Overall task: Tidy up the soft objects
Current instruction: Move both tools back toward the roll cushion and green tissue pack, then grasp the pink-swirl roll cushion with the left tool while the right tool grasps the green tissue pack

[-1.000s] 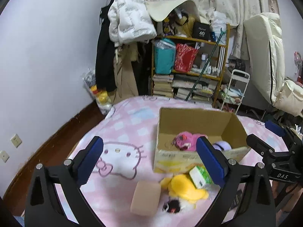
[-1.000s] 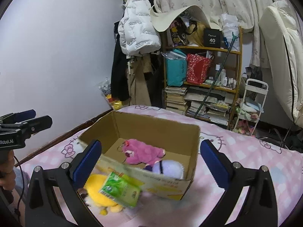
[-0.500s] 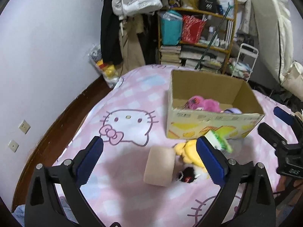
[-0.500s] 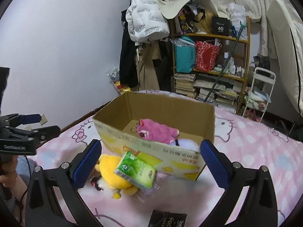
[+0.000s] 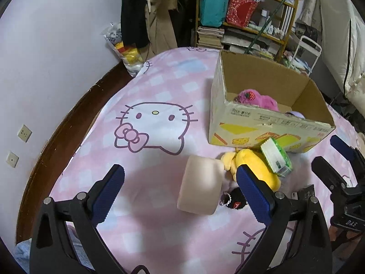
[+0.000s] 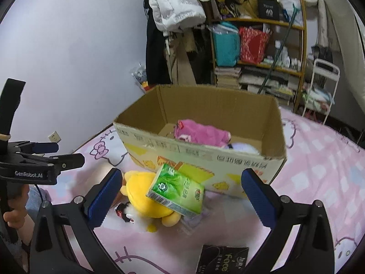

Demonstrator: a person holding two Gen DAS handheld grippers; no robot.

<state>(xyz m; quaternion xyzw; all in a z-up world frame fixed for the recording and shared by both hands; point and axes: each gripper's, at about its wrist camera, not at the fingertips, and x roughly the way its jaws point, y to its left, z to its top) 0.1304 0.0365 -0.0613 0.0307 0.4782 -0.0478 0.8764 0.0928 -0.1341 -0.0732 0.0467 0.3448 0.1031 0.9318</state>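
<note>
Left gripper (image 5: pixel 180 190), blue-padded fingers spread wide, holding nothing, poised above the pink cartoon-cat bedspread (image 5: pixel 159 86). Between its fingers, slightly to the right, lies a pale peach rounded foam block (image 5: pixel 200 185). Just right of the block lie a yellow plush toy (image 5: pixel 253 164) and a small black plush keychain (image 5: pixel 235 201); a green tissue pack (image 5: pixel 276 156) leans on the yellow toy.

Right gripper (image 6: pixel 180 194), also spread and empty, facing the same cluster from the near side, the tissue pack between its fingers. A flat black packet (image 6: pixel 221 260) lies nearest.

Beyond the cluster stands the open brown cardboard box (image 6: pixel 228 159), containing a pink plush toy (image 6: pixel 200 132) and a pale lilac soft item (image 6: pixel 241 147).

Step in hand, as judged: approach and selection for the next pick, with four soft items still outside the box. The next move calls for lowering one gripper astride a single item, most plausibly the foam block on the left, then closing gently and lifting it over the near box wall.
</note>
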